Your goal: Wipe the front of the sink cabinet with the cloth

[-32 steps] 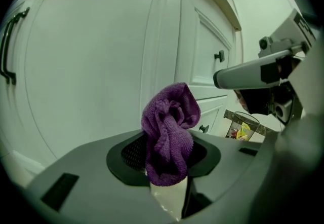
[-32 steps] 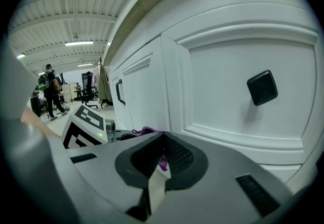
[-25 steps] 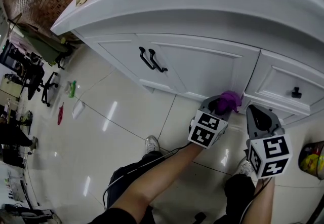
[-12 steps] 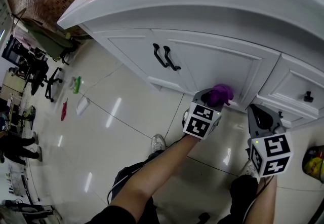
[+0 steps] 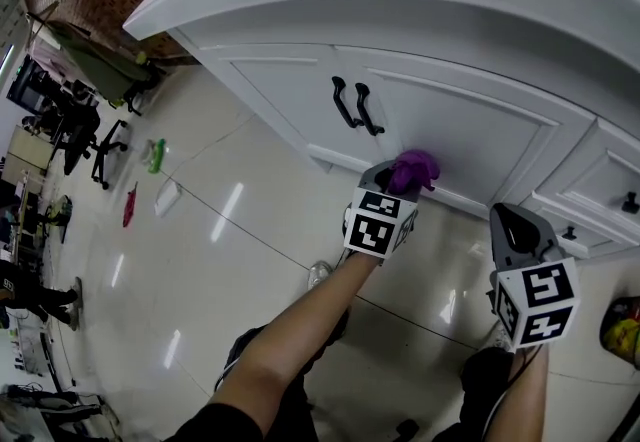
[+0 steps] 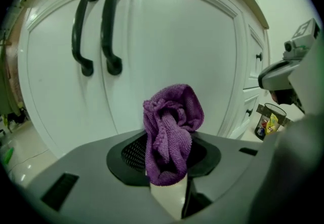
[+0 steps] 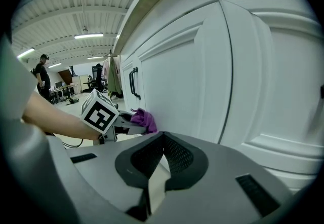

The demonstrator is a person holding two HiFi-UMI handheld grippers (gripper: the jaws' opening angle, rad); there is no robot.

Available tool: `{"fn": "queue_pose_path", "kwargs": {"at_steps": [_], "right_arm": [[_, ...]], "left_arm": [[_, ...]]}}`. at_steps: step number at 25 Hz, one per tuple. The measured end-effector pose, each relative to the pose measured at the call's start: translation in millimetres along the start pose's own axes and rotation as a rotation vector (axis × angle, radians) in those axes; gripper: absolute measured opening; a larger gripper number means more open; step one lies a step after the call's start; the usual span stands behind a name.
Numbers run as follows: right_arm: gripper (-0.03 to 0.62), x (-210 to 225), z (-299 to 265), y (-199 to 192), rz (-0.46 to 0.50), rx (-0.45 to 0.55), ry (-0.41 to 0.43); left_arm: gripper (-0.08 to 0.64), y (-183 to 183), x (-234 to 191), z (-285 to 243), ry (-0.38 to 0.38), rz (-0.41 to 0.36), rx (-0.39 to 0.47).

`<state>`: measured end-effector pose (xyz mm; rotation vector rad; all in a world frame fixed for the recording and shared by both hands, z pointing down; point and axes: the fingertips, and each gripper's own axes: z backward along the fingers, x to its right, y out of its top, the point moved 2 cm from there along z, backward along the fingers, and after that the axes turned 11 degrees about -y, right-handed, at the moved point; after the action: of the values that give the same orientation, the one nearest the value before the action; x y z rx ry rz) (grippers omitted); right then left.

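Note:
The white sink cabinet (image 5: 450, 130) has two doors with black handles (image 5: 357, 108) and drawers to the right. My left gripper (image 5: 398, 178) is shut on a bunched purple cloth (image 5: 412, 170), which is pressed against the lower part of the right door. In the left gripper view the cloth (image 6: 169, 126) stands up from the shut jaws in front of the door, below and right of the handles (image 6: 96, 30). My right gripper (image 5: 517, 225) hangs back from the cabinet near the drawers, shut and empty. From the right gripper view, the cloth (image 7: 145, 119) touches the door.
A glossy tiled floor (image 5: 230, 230) spreads below the cabinet. Small items lie on the floor at the left (image 5: 150, 180). A bin with colourful contents (image 5: 622, 325) stands at the right edge. Office chairs and people are far off at the left. My legs and shoes are below.
My left gripper has carried the cloth leftward along the lower cabinet front, from near the drawer edge toward the door handles. The right gripper has hardly shifted.

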<state>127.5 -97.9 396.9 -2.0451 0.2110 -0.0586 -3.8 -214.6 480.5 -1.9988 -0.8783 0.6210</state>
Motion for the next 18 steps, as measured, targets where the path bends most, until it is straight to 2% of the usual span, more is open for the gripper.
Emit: {"fn": "queue_pose_path", "kwargs": {"at_steps": [10,18], "right_arm": [[0.002,-26.2,-16.3,16.5,-0.004,0.020,0.031],[0.002,-25.3,-19.0,8.7,0.020,-0.007,0.030]], "left_arm": [[0.150,-11.0,-42.5,24.4,0.063,0.033,-0.013],[0.150,-32.0,-52.7,13.8,0.060,0.081,-0.027]]}}
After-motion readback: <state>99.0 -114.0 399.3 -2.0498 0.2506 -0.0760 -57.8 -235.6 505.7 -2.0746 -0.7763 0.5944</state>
